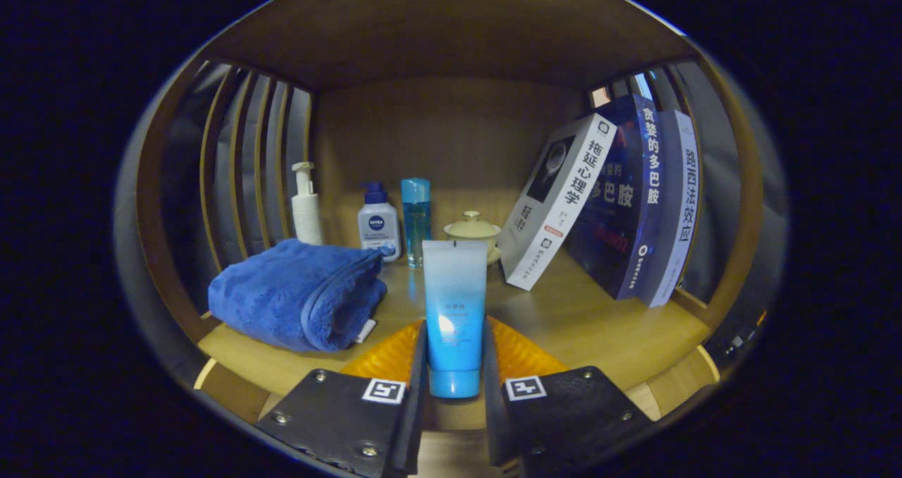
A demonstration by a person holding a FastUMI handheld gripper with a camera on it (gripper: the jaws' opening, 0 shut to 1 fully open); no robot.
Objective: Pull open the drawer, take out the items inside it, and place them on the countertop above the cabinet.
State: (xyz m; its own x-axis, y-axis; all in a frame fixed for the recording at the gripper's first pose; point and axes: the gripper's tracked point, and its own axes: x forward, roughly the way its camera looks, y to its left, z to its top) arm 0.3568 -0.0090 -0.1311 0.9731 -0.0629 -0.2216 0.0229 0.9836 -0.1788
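A blue-and-white squeeze tube [454, 309] stands upright, cap down, between my fingers; the gripper [454, 354] is shut on it, both pads pressing its sides. The tube hangs just above the front edge of a wooden countertop [599, 330] inside an open shelf with slatted sides. Beyond the fingers lie the shelf's other things.
A folded blue towel [299, 295] lies left of the fingers. Behind stand a white pump bottle [306, 210], a white bottle with blue cap [378, 224], a slim blue bottle [416, 217] and a lidded cream cup [472, 230]. Three books [620, 203] lean at the right.
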